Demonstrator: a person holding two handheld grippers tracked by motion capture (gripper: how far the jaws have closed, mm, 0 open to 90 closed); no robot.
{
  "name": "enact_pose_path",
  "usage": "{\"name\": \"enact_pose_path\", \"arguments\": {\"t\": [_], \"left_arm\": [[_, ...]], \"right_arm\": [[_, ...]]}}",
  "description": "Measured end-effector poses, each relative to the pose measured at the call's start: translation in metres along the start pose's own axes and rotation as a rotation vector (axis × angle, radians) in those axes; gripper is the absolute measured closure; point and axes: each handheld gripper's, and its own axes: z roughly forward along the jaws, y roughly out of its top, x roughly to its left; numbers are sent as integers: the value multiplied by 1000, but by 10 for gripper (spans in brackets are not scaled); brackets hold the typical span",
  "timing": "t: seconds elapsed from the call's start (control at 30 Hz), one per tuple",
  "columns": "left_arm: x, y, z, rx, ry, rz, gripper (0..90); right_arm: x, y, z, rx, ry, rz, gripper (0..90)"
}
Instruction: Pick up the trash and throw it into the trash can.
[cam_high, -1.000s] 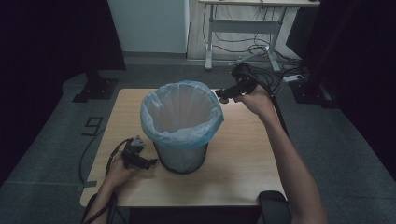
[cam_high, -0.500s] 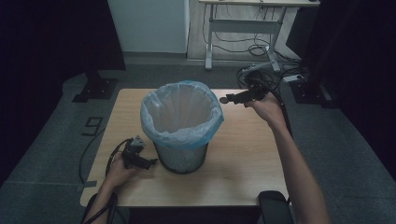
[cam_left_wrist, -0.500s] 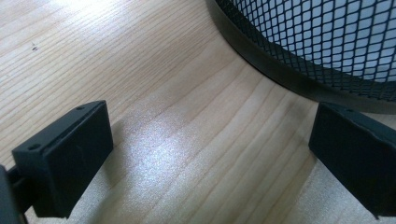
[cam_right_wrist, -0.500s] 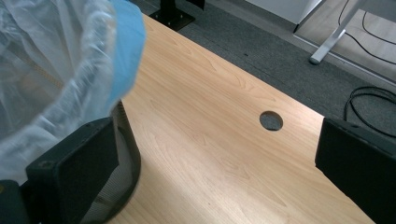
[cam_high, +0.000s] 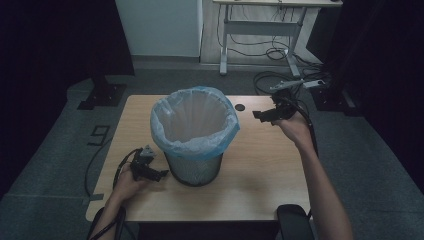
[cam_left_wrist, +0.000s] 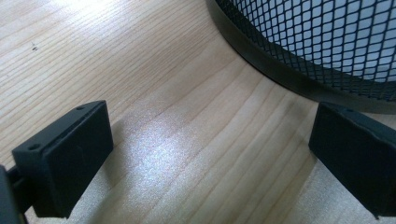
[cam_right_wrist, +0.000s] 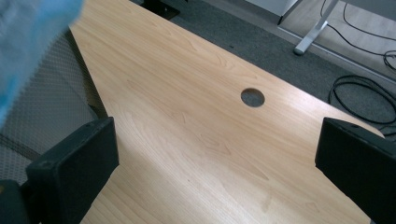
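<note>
Likely the mesh wastebasket (cam_high: 194, 162) is light yet stiff, its blue liner bag (cam_high: 196, 131) thin and slippery — best pinched at the rolled rim. The left gripper (cam_high: 159, 175) gapes wide by the base; the right gripper (cam_high: 261, 115) hovers wide open, empty — beside the rim.

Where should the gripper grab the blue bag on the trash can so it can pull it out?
Probably the folded-over edge of the thin blue plastic bag, where it hangs outside the rim of the black wire-mesh bin. That loose flap gives flat jaws something to pinch; the mesh wall does not. The open right gripper could come in from the bin's right side, level with the rim.
</note>
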Motion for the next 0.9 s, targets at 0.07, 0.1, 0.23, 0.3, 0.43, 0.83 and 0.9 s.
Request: {"name": "enact_pose_path", "arguments": {"t": [0.07,0.1,0.23,0.3,0.43,0.83,0.9], "left_arm": [[0,0,0,0,0,0,0],[0,0,0,0,0,0,0],[0,0,0,1,0,0,0],[0,0,0,1,0,-1,0],[0,0,0,1,0,0,0],[0,0,0,1,1,-1,0],[0,0,0,1,1,-1,0]], "right_arm": [[-1,-7,2,6,-6,2,0],[-2,-10,2,8,-7,7,0],[-4,-19,4,11,-11,18,0],[-5,-25,5,12,-9,26,0],[-7,-40,7,16,-25,38,0],[-11,-80,11,28,-53,65,1],[-11,-87,12,28,-54,69,2]]}}
